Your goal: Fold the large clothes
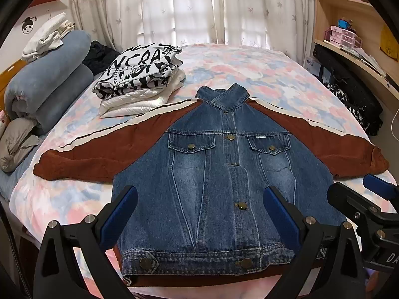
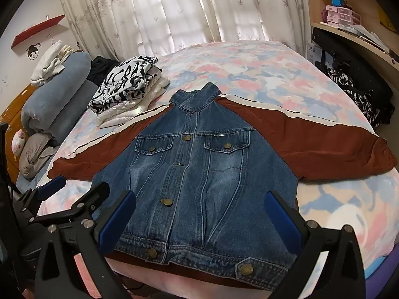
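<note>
A blue denim jacket (image 1: 212, 174) (image 2: 197, 174) with rust-brown sleeves lies face up and buttoned on the bed, both sleeves spread out sideways, its hem at the near edge. My left gripper (image 1: 199, 214) hovers over the jacket's lower half, jaws wide open with nothing between them. My right gripper (image 2: 199, 216) hangs over the same hem area, also wide open and empty. The right gripper (image 1: 364, 199) shows at the right edge of the left wrist view, and the left gripper (image 2: 72, 194) shows at the left edge of the right wrist view.
A stack of folded clothes (image 1: 142, 79) (image 2: 127, 89) sits on the floral bedsheet (image 1: 249, 67) behind the left sleeve. Rolled blue-grey blankets (image 1: 49, 87) lie at the far left. Shelves and a desk (image 1: 354, 49) line the right side; curtains hang behind.
</note>
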Action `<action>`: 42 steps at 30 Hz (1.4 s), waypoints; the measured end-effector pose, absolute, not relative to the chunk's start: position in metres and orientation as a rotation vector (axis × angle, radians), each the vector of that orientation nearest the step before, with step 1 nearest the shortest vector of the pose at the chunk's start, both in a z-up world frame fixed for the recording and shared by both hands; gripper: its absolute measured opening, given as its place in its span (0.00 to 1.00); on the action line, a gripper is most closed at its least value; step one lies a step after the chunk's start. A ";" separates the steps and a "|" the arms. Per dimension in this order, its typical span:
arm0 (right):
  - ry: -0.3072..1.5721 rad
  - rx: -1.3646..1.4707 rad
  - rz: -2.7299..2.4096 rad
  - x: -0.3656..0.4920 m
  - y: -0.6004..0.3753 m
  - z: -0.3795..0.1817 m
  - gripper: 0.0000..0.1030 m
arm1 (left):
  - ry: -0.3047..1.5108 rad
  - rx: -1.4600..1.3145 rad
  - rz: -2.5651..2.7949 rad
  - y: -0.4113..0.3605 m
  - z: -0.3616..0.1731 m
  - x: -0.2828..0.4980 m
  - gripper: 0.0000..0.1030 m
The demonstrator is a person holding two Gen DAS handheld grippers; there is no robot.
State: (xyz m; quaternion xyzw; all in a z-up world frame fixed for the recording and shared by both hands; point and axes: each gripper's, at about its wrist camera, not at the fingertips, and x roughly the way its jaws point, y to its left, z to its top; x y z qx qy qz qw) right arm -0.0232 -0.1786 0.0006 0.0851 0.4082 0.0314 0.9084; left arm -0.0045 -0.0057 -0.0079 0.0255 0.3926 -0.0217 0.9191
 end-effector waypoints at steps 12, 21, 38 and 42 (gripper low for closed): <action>0.845 0.177 0.066 -0.022 -0.178 0.000 1.00 | 0.808 0.054 -0.046 -0.003 -0.008 -0.004 0.97; 0.852 0.180 0.071 -0.023 -0.174 -0.004 1.00 | 0.817 0.052 -0.042 0.000 -0.011 -0.006 0.96; 0.853 0.181 0.075 -0.026 -0.170 -0.009 1.00 | 0.819 0.053 -0.040 0.000 -0.012 -0.007 0.96; 0.855 0.183 0.076 -0.025 -0.172 -0.008 1.00 | 0.820 0.052 -0.041 0.000 -0.012 -0.007 0.96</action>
